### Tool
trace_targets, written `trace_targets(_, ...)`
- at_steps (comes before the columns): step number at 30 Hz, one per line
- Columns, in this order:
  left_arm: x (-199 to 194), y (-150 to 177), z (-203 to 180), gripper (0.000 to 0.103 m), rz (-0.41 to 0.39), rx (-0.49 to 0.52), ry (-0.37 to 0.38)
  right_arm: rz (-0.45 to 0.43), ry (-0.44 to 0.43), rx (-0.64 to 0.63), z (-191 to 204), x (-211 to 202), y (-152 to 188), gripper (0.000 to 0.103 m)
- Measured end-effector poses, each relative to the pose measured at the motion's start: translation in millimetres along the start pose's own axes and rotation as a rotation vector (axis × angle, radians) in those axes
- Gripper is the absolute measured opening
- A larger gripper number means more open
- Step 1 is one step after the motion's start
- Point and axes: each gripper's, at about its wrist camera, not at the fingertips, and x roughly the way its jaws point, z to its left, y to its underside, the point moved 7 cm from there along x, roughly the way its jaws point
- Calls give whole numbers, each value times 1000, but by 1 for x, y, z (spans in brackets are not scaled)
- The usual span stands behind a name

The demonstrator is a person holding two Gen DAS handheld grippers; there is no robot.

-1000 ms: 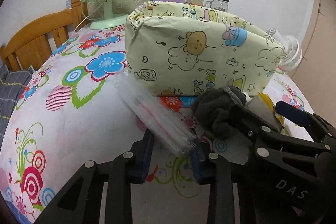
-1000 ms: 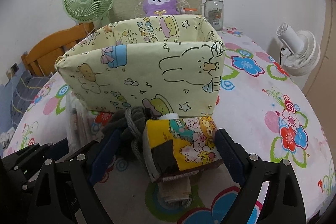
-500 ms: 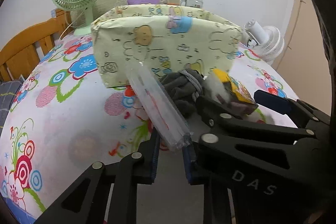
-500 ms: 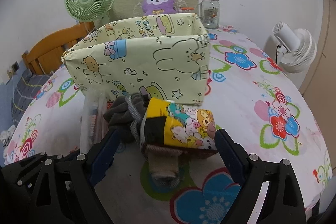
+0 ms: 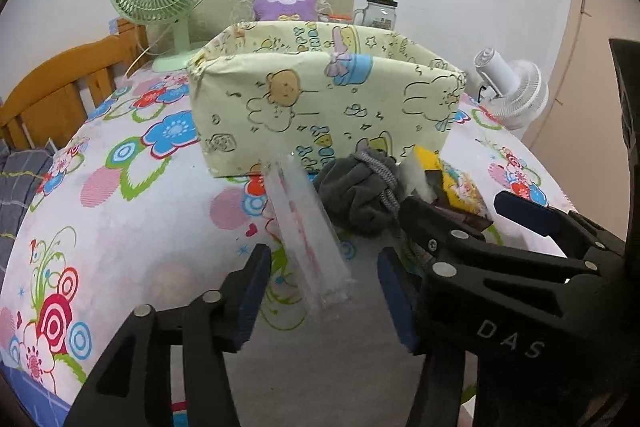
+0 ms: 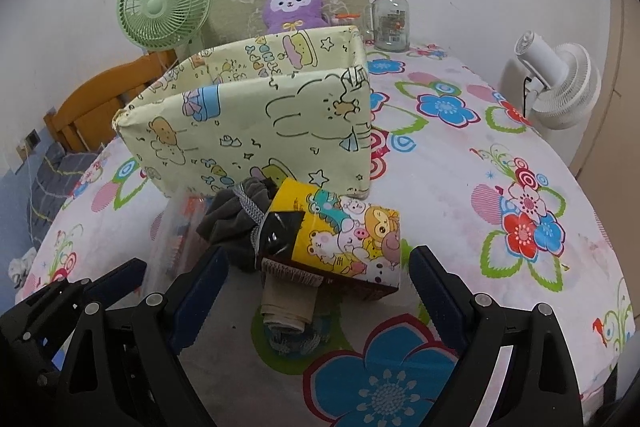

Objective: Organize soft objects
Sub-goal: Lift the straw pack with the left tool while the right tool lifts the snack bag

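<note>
Clear packet [image 5: 306, 231] now loose between opened left gripper [image 5: 320, 301] pads

Clear plastic packet [image 5: 306, 231], grey cloth bundle [image 5: 358, 191], yellow cartoon pack [image 6: 346, 239] side by side before pale-yellow fabric bin [image 5: 320, 107].

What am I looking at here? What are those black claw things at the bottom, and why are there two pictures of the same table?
No robot here: a person holds a black two-finger gripper in each hand, each carrying a forward-looking fisheye camera. One picture is from the left gripper, the other from the right gripper. On the flower-print tablecloth stands a pale yellow cartoon-print fabric box. In front of it lie a clear plastic packet, a dark grey bundled cloth and a yellow cartoon-print packet. Both grippers are open and hold nothing: the left straddles the clear packet, the right the yellow one.
</note>
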Motion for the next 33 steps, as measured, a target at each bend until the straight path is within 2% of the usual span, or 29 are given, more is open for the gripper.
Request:
trace_targets(8, 13, -9, 5, 60, 6, -18, -29, 2, 5, 20, -8, 7, -7, 93)
trace_targets(9, 15, -11, 6, 52, 4, -22, -25, 4, 4, 26, -10, 8, -8, 93)
trace_targets(10, 16, -11, 5, 37, 6, -22, -16, 5, 5, 31, -11, 10, -8, 93)
trace_targets(13, 20, -12, 7, 28, 11, -15, -19, 15, 12, 31, -13, 16, -9, 93)
trace_targets(17, 22, -10, 6, 25, 11, 2, -26, 41, 4, 36, -14, 26, -6, 93)
trace_targets(19, 22, -9, 4, 24, 7, 14, -33, 56, -16, 50, -12, 30, -3, 84)
trace_targets(23, 19, -10, 5, 21, -2, 5, -34, 52, -23, 65, -11, 29, -3, 77)
trace_targets(33, 0, -16, 3, 18, -46, 1, -18, -17, -9, 49, -6, 3, -11, 77)
